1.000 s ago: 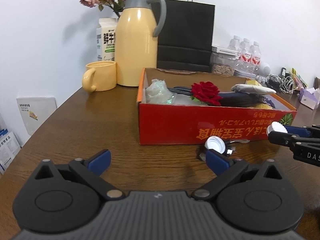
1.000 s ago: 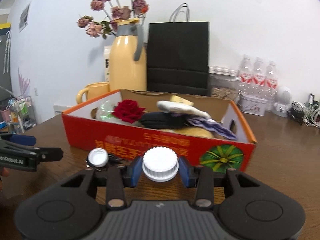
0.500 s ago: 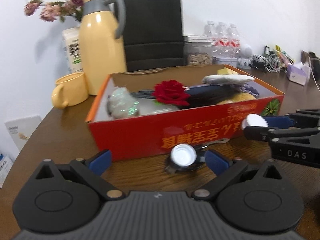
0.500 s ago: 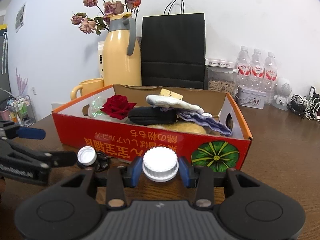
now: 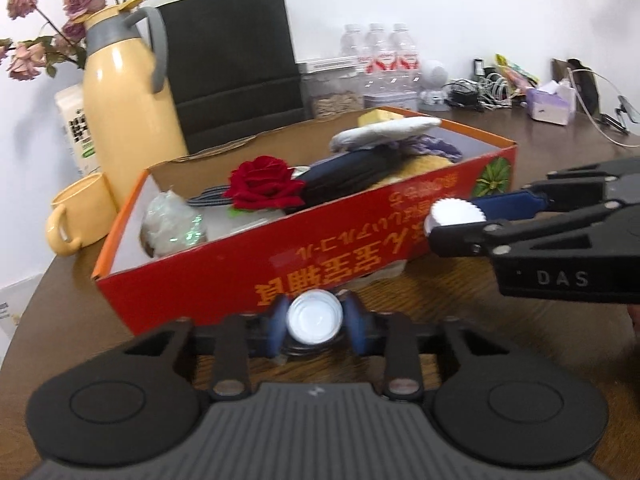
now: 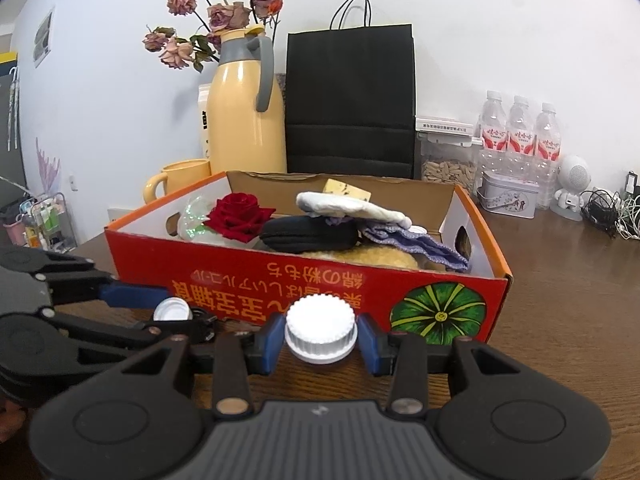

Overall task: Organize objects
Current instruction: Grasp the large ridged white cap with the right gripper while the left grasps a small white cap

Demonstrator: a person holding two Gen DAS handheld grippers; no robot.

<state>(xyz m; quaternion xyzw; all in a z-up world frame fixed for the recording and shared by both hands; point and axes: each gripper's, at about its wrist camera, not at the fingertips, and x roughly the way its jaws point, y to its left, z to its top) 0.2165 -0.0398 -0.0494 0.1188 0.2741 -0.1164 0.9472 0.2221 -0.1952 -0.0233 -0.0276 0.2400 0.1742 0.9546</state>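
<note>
A red cardboard box (image 5: 320, 256) (image 6: 248, 276) stands on the brown table, holding a red rose (image 5: 264, 184) (image 6: 240, 216), a black case (image 6: 308, 234), cloths and a clear wrapped item. My left gripper (image 5: 315, 318) is shut on a small white-capped object (image 5: 315, 317) just in front of the box's near wall; it also shows in the right wrist view (image 6: 173, 314). My right gripper (image 6: 321, 334) is shut on a white ribbed cap (image 6: 321, 332), held in front of the box; the cap also shows in the left wrist view (image 5: 454, 214).
Behind the box stand a yellow thermos jug (image 6: 246, 116) with dried flowers, a yellow mug (image 5: 80, 212), a black paper bag (image 6: 350, 100), a milk carton, water bottles (image 6: 520, 136), a jar and a tin. Cables and a tissue box (image 5: 550, 106) lie at the far right.
My left gripper has swung right toward the small white-capped object and closed on it. My right gripper has kept its hold on the ribbed cap and risen slightly.
</note>
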